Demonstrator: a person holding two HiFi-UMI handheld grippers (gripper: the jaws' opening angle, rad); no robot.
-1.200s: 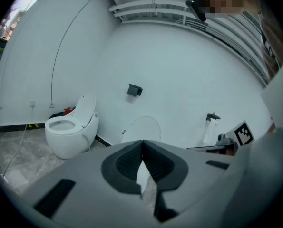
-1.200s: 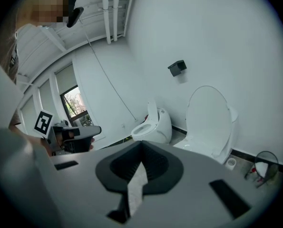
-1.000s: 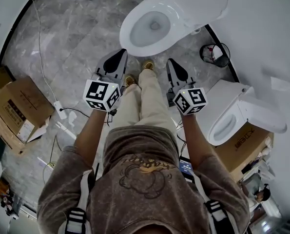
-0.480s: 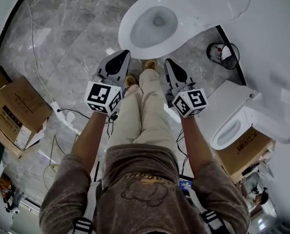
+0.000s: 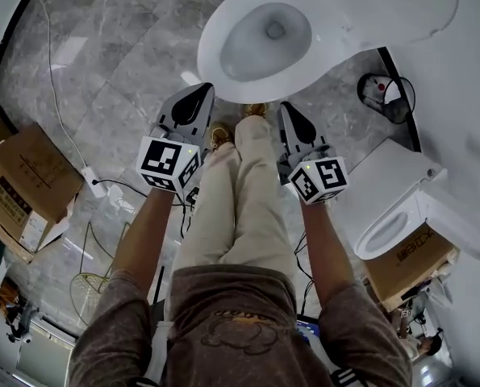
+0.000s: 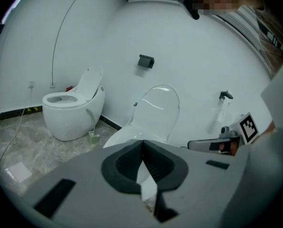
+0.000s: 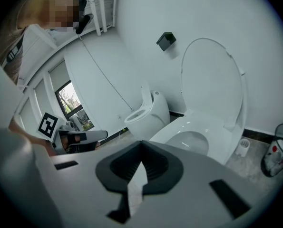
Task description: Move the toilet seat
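Note:
A white toilet (image 5: 264, 43) stands on the grey marble floor just ahead of the person's feet. Its lid (image 7: 210, 80) is raised against the wall, and the seat ring (image 7: 198, 132) lies around the open bowl. My left gripper (image 5: 195, 99) hangs short of the bowl's near left rim, shut and empty. On the other side of the person's legs my right gripper (image 5: 290, 113) is held level with it, also shut with nothing in it. In the left gripper view, the left gripper (image 6: 142, 144) points at the raised lid (image 6: 155, 108). In the right gripper view, the right gripper (image 7: 141, 144) points toward the bowl.
A second toilet (image 5: 401, 216) sits on a cardboard box at the right, a third toilet (image 6: 72, 110) stands by the wall to the left. A small wire bin (image 5: 389, 95) is beside the toilet. Cardboard boxes (image 5: 22, 176) and a power strip (image 5: 94, 182) with cables lie at the left.
Both grippers have sunk lower, side by side and still shut. In the head view the toilet has grown larger and slid toward the upper right.

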